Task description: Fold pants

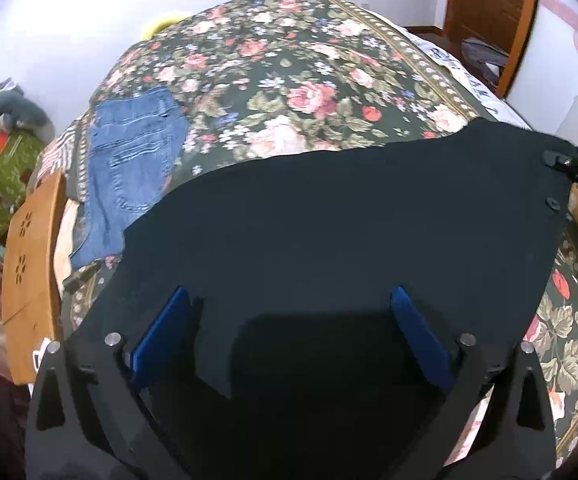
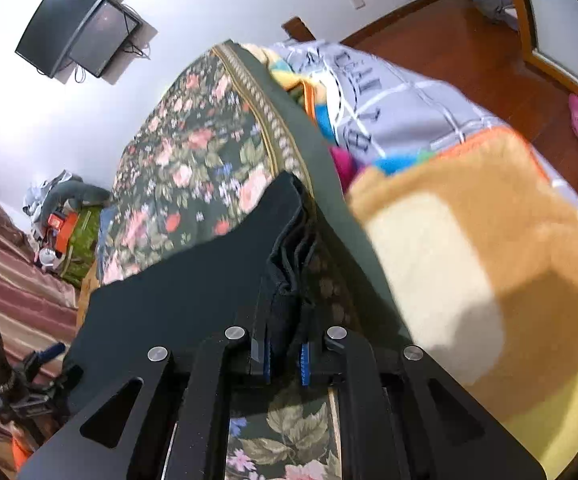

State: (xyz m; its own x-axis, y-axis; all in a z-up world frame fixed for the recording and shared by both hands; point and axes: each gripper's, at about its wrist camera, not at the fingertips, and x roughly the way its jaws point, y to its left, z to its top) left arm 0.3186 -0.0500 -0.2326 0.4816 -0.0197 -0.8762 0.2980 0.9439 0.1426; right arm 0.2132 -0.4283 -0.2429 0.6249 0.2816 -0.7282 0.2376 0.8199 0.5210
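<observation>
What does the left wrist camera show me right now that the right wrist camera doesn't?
Only the left wrist view: the folded jeans lying on the bed beyond the pants, and the left tongs wide open over the black cloth.

Only the right wrist view: the right tongs shut on a bunched edge of the pants, the wall screens, and a tan blanket.

Both: the black pants spread on the floral bedspread.

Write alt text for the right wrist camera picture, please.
The right gripper is shut on the bunched edge of dark, nearly black pants spread over a floral bedspread. A tan plush blanket lies to the right, two dark wall screens behind.
</observation>
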